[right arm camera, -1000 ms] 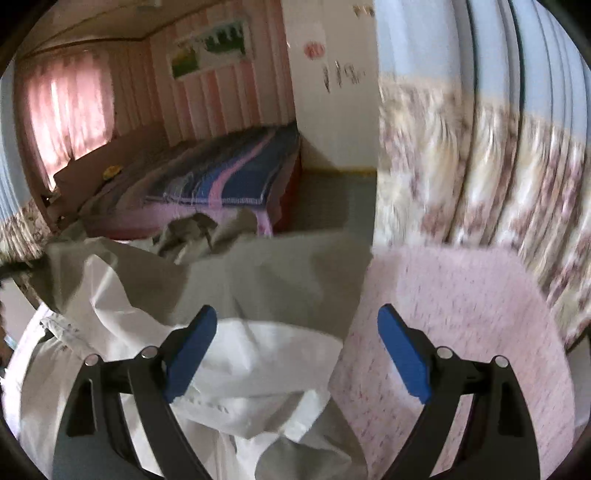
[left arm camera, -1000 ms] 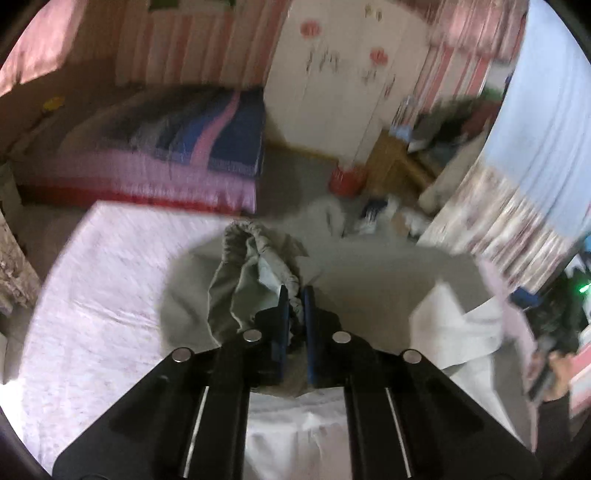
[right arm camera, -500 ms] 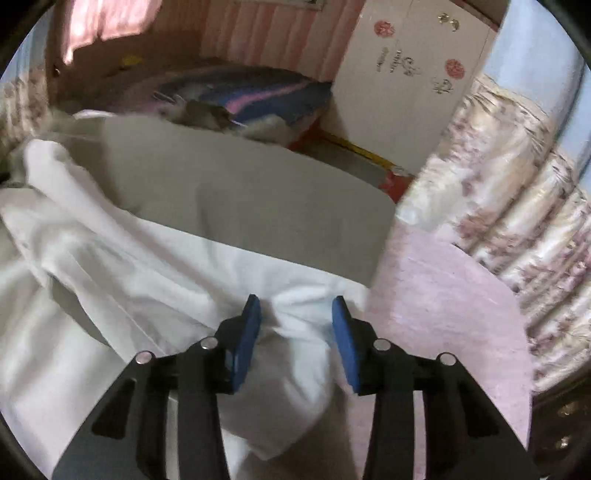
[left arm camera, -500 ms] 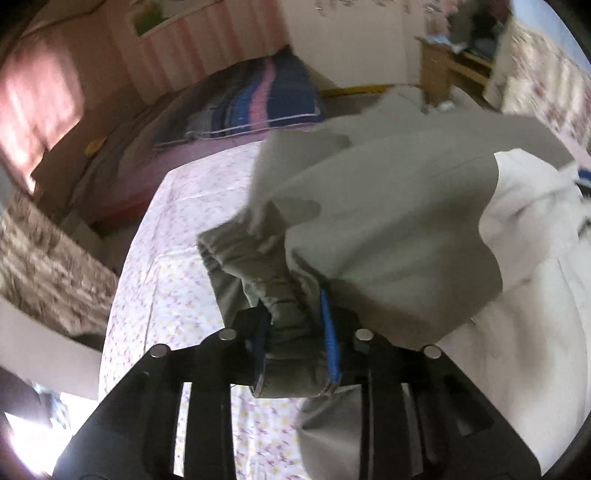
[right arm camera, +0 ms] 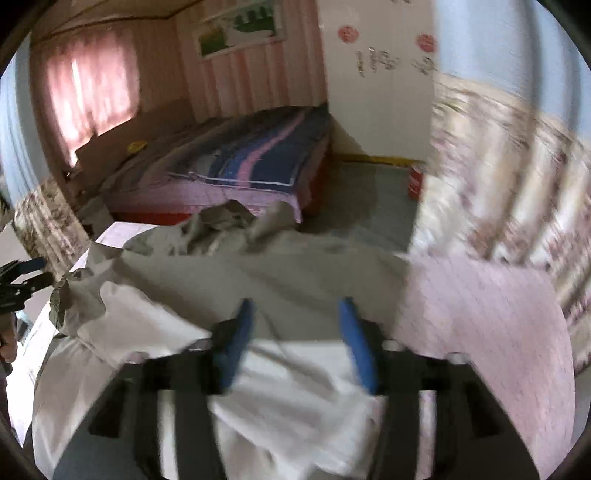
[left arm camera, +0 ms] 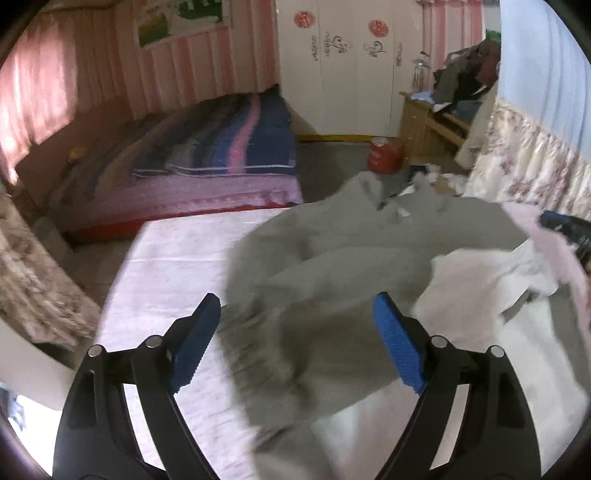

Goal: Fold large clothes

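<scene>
Left hand-held gripper (left arm camera: 295, 347): jaws wide apart and still opening; the blue pads touch nothing. The grey garment (left arm camera: 362, 266) lies below and between them, spread over the pink floral cloth of the table (left arm camera: 166, 266), released rather than held. Its white lining (left arm camera: 480, 295) is turned up on the right side of the left wrist view.

Right hand-held gripper (right arm camera: 295, 343): jaws parted and opening, over the boundary where grey fabric meets white lining (right arm camera: 288, 398). Fabric lies beneath and between the pads, but motion blur prevents confirming any contact; no pinch is visible. In this view the garment (right arm camera: 258, 273) reaches the far table edge, with a crumpled portion bunched there. Bare table cloth (right arm camera: 480, 314) shows to the right of the garment.

Surroundings: a bed (left arm camera: 221, 147) with a blue and pink striped cover stands beyond the table. A white wardrobe (left arm camera: 351, 66) bears red round stickers and dark ornamental flourishes (no legible writing). A red container (left arm camera: 382, 157) stands on the floor; its label cannot be read. A framed picture (right arm camera: 242, 27) hangs on the striped wall.
</scene>
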Demonstrator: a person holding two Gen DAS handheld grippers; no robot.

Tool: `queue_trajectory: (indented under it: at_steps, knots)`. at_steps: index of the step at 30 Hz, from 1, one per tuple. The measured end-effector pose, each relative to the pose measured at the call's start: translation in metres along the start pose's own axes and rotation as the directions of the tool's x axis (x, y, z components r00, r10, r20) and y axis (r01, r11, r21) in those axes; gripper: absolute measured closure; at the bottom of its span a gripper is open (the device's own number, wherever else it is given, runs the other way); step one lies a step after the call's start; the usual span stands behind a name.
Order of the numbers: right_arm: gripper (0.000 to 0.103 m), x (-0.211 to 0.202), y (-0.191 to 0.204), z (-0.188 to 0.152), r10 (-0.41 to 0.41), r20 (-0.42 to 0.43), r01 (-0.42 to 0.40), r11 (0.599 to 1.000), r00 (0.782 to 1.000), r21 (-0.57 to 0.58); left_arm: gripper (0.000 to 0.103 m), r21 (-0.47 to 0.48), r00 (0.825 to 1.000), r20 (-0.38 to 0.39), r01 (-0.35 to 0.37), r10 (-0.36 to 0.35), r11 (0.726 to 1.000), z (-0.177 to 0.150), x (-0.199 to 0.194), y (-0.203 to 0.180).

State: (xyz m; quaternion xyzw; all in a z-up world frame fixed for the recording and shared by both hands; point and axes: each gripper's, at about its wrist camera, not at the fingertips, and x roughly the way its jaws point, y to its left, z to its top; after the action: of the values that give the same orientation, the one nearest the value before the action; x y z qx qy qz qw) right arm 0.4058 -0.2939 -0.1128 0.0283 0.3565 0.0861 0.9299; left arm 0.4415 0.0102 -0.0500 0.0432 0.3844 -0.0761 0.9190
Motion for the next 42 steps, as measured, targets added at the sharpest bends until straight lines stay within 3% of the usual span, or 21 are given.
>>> queue_trajectory:
  at_steps: [3, 8, 12, 17, 21, 25, 27, 30, 36, 42]
  knots:
    - [0.038, 0.032, 0.016, -0.004, -0.010, -0.072, 0.008, 1.000, 0.997, -0.021, 0.025, -0.028, 0.995, -0.093, 0.027, -0.030, 0.999, 0.001, 0.043, -0.012]
    - [0.037, 0.071, 0.018, -0.030, -0.076, -0.171, 0.063, 0.995, 0.982, -0.080, 0.026, -0.020, 0.977, -0.211, -0.033, 0.028, 0.999, -0.012, 0.091, -0.009]
    - [0.025, 0.090, 0.005, -0.038, -0.102, -0.214, 0.088, 0.994, 0.972, -0.072, 0.023, -0.055, 0.958, -0.286, 0.001, -0.017, 0.998, -0.024, 0.117, 0.007]
    - [0.021, 0.085, -0.005, -0.032, -0.084, -0.236, 0.081, 0.996, 0.968, -0.024, 0.021, 0.034, 0.960, -0.273, -0.060, 0.067, 0.998, -0.026, 0.122, -0.004]
    - [0.020, 0.017, -0.001, -0.038, 0.016, -0.086, -0.016, 1.000, 0.996, 0.005, 0.022, 0.063, 0.971, -0.195, -0.127, 0.137, 0.990, -0.024, 0.087, -0.007]
    - [0.020, -0.018, 0.009, -0.065, 0.024, -0.048, -0.025, 0.999, 0.999, -0.033, 0.010, 0.056, 0.988, -0.101, -0.108, 0.114, 0.993, -0.038, 0.040, -0.015]
    - [0.020, -0.017, 0.014, -0.076, 0.006, -0.067, -0.010, 0.998, 0.998, -0.058, 0.010, 0.060, 0.989, -0.113, -0.084, 0.090, 0.995, -0.050, 0.035, -0.021]
    - [0.021, -0.005, 0.017, -0.090, -0.053, -0.108, 0.042, 0.994, 0.993, -0.104, 0.010, 0.127, 0.980, -0.124, -0.143, 0.159, 0.982, -0.063, 0.044, -0.032]
    - [0.020, 0.018, 0.015, -0.102, -0.096, -0.144, 0.080, 0.990, 0.985, -0.117, 0.007, 0.143, 0.973, -0.148, -0.155, 0.176, 0.977, -0.076, 0.069, -0.031]
    - [0.020, -0.006, 0.002, -0.092, -0.026, -0.123, 0.019, 0.998, 0.992, -0.058, 0.007, 0.144, 0.969, -0.153, -0.171, 0.193, 0.975, -0.072, 0.062, -0.033]
